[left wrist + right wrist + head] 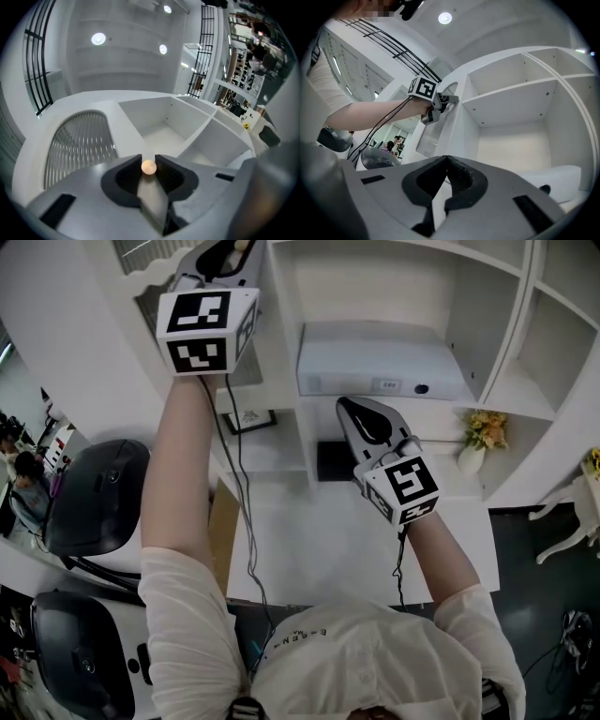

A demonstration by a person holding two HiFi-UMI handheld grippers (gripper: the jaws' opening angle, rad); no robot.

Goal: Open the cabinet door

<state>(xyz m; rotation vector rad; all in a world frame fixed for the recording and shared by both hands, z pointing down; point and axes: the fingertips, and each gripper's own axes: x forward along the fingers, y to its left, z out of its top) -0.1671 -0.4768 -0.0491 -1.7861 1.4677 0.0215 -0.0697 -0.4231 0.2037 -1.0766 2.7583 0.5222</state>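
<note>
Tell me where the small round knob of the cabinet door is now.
Left gripper view, low centre: the knob is pinched in the left gripper, just right of the ribbed door panel.

- A white shelf unit [375, 287] with open compartments fills the wall ahead.
- A white bench [319, 540] stands against its foot.
- The floor [534, 596] to the bench's right is dark.
- Two rounded black-and-white machines [98, 493] stand off the bench's left edge.
- Round recessed lights [98, 39] glow in the pale ceiling.
- Black barred panels [37, 75] run up the side walls.
</note>
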